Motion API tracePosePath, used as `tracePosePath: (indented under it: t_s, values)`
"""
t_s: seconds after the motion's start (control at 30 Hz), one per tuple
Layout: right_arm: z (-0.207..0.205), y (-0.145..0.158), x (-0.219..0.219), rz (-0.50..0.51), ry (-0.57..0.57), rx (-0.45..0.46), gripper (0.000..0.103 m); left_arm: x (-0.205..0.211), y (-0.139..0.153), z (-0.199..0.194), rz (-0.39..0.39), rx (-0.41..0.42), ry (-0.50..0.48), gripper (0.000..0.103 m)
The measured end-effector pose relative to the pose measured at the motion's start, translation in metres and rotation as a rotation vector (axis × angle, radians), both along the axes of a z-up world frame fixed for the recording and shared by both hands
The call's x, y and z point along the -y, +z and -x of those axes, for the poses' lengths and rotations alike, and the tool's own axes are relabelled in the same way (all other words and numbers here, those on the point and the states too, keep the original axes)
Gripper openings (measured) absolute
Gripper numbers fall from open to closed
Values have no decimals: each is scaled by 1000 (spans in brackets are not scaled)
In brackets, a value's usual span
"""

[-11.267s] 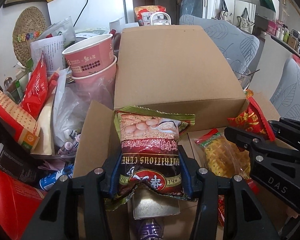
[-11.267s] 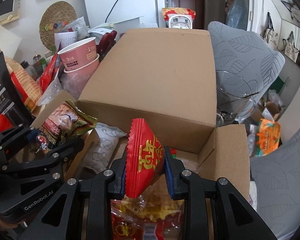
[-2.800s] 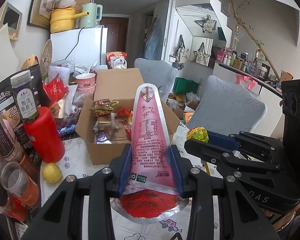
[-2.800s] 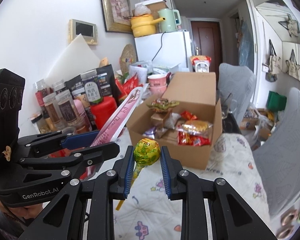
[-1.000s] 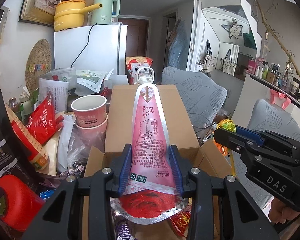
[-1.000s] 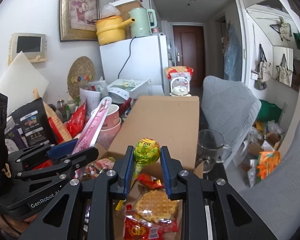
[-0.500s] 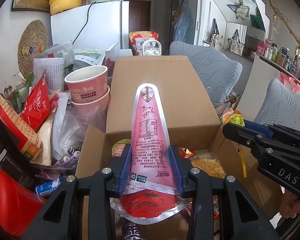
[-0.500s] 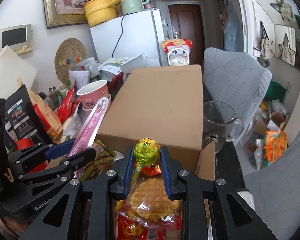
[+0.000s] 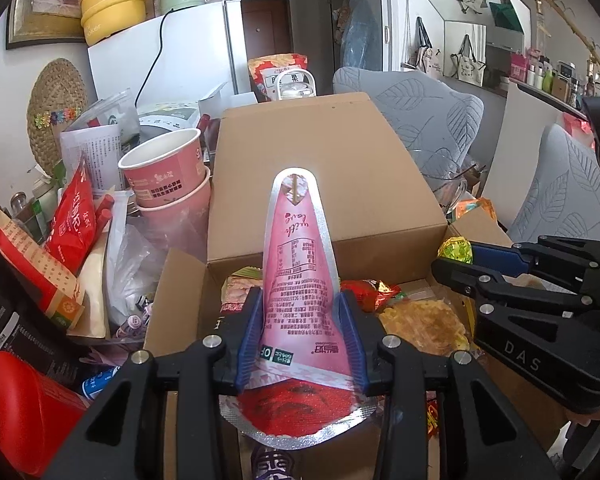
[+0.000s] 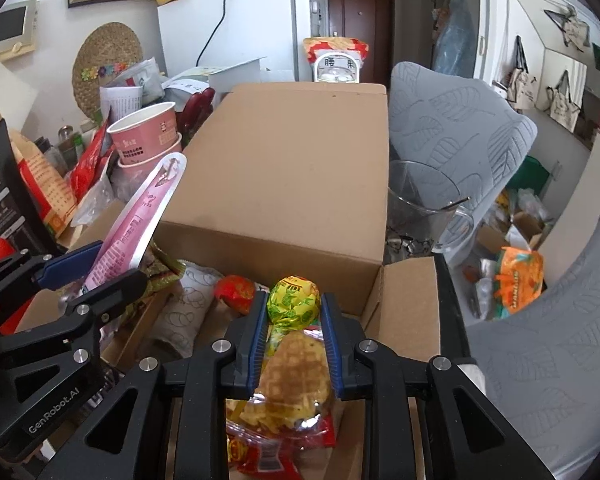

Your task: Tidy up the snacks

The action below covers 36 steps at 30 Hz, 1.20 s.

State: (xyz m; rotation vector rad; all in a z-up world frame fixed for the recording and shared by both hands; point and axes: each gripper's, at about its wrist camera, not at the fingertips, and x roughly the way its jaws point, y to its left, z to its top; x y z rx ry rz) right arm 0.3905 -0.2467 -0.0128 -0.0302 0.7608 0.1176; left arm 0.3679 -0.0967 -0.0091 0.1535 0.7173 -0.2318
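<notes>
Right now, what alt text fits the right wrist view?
The right gripper is shut on a green-and-yellow wrapped lollipop above an open cardboard box of snacks. Beside it, the left gripper holds a pink cone-shaped packet.

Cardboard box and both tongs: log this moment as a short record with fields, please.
left tongs: shut on pink cone-shaped packet, held over the box
right tongs: shut on lollipop in yellow-green wrapper, over the box
cardboard box: open, flaps up
box contents: waffle pack, red wrapped snack, other packets
</notes>
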Motion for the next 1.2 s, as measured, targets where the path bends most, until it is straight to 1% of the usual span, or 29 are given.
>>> tracePosePath:
  t_s: [0.17, 0.23, 0.27, 0.3, 0.37, 0.6, 0.73, 0.97, 1.1, 1.2]
  values:
    - [-2, -3, 1, 5, -7, -18, 26, 4, -2, -2, -18, -9, 3, 40]
    - [-2, -3, 2, 4, -11, -20, 27, 4, -3, -2, -24, -13, 6, 46]
    - [-2, -2, 3, 2, -13, -21, 29, 5, -3, -3, -30, -14, 9, 49]
    - [-2, -1, 3, -1, -16, -18, 37, 5, -4, -4, -38, -17, 12, 53]
    - [0, 1, 3, -6, -23, -9, 47, 6, -4, -4, -60, -18, 19, 53]
    - [7, 12, 0, -22, 0, 21, 47, 1, 0, -4, -31, -48, 48, 53]
    - [13, 18, -1, -36, 7, 34, 47, -1, 3, -2, -13, -53, 49, 53]
    - [27, 36, -2, -20, 6, 75, 47, -2, 21, 9, 0, -18, 48, 53]
    - [39, 47, -3, -8, 4, 97, 47, -5, 37, 20, 3, 14, 56, 53]
    - [48, 58, -3, -21, 9, 118, 47, -8, 50, 29, 15, 36, 61, 53]
